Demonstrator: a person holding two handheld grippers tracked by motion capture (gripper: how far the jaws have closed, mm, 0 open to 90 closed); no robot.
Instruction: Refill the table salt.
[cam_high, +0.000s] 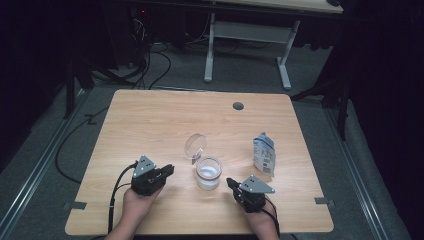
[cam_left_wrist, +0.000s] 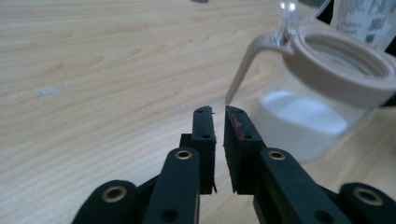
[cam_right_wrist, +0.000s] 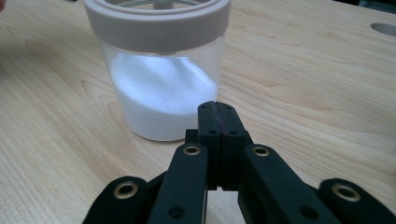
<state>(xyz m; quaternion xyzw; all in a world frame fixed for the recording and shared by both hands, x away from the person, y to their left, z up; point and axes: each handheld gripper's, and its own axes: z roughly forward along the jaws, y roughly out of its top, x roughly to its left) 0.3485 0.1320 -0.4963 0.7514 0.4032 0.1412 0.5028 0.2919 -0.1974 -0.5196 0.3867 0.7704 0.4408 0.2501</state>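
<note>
Jar (cam_high: 208, 173): clear, rigid, slippery wall, part-filled with white powder, hinged lid open, probably weighty; I'd grip below the collar. My left tongs (cam_high: 169, 170) nearly closed, right tongs (cam_high: 231, 182) closed, both empty.

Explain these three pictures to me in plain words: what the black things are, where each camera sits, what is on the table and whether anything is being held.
No robot here: a person holds a hand tool with two black jaws in each hand. The high view looks down on the wooden table from above the person's side. It shows the left tongs and the right tongs on either side of a clear jar. The jar is partly filled with white powder, and its hinged lid stands open behind it. A small white and blue pouch stands to the right.

The other two pictures come from cameras riding on the tongs, looking along their jaws. The left tongs are almost closed, with a thin gap; the right tongs are closed tight. Both hold nothing.
</note>
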